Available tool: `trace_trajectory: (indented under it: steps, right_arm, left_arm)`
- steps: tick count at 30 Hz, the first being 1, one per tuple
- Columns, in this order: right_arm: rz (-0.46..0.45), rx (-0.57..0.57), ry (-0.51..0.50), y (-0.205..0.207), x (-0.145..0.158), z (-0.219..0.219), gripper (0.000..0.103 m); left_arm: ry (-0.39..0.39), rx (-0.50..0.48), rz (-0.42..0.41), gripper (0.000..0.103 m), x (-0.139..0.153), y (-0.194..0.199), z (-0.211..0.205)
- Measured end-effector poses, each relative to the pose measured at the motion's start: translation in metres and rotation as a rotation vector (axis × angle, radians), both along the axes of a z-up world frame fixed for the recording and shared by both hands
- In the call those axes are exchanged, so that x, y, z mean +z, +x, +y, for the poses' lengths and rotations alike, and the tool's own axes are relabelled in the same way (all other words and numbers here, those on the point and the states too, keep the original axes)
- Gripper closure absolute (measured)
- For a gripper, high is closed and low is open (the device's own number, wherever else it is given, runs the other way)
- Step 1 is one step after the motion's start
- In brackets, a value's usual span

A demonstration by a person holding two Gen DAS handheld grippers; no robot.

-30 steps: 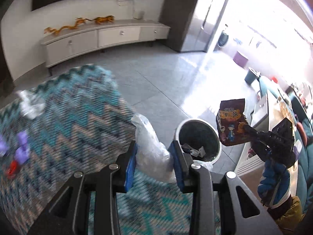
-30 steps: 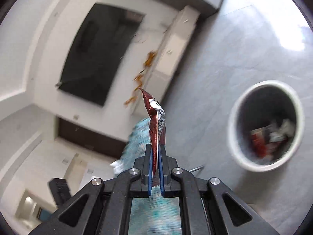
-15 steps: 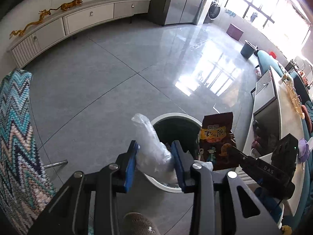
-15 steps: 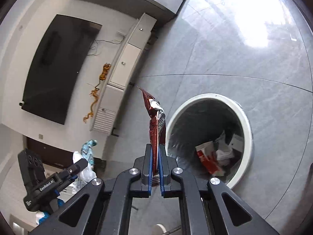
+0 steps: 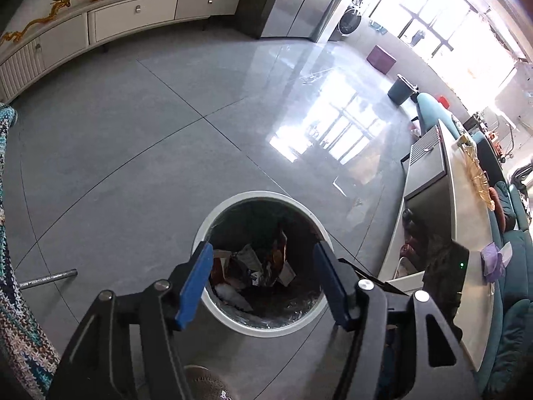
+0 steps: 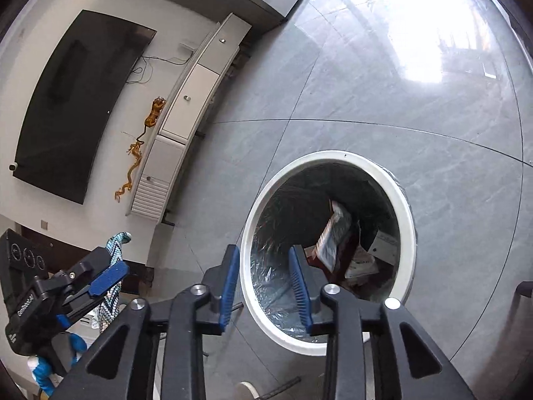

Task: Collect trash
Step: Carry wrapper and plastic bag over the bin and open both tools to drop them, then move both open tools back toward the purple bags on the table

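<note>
With both claws, left gripper (image 5: pixel 261 281) and right gripper (image 6: pixel 265 283), spread empty above white round plastic bin (image 5: pixel 213 220): drop step apparently finished; next, fetch remaining litter.

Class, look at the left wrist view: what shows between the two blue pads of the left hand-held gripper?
Nothing is gripped. Between the pads of the left hand-held gripper shows the round white-rimmed trash bin below, holding crumpled wrappers.

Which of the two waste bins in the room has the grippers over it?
The white-rimmed round bin with wrappers inside, right under the open left gripper. The other, a dark blue-grey bin, stands far off by the windows.
</note>
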State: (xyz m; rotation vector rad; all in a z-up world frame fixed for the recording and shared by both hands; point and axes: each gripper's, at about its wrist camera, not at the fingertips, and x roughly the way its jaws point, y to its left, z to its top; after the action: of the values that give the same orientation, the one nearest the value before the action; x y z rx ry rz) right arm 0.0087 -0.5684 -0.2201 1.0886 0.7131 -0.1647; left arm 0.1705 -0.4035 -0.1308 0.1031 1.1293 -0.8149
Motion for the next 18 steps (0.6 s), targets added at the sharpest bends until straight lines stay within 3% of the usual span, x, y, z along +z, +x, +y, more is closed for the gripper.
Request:
trace_trajectory:
  steps: [7, 18]
  right_arm:
    - [-0.044, 0.026, -0.058, -0.006, 0.034, 0.016, 0.067]
    - [-0.194, 0.130, -0.141, -0.011, 0.125, 0.086, 0.066]
  left_arm:
    - [-0.035, 0.021, -0.091, 0.042, 0.045, -0.016, 0.044]
    - [-0.077, 0.116, -0.249, 0.042, 0.120, -0.051, 0.164]
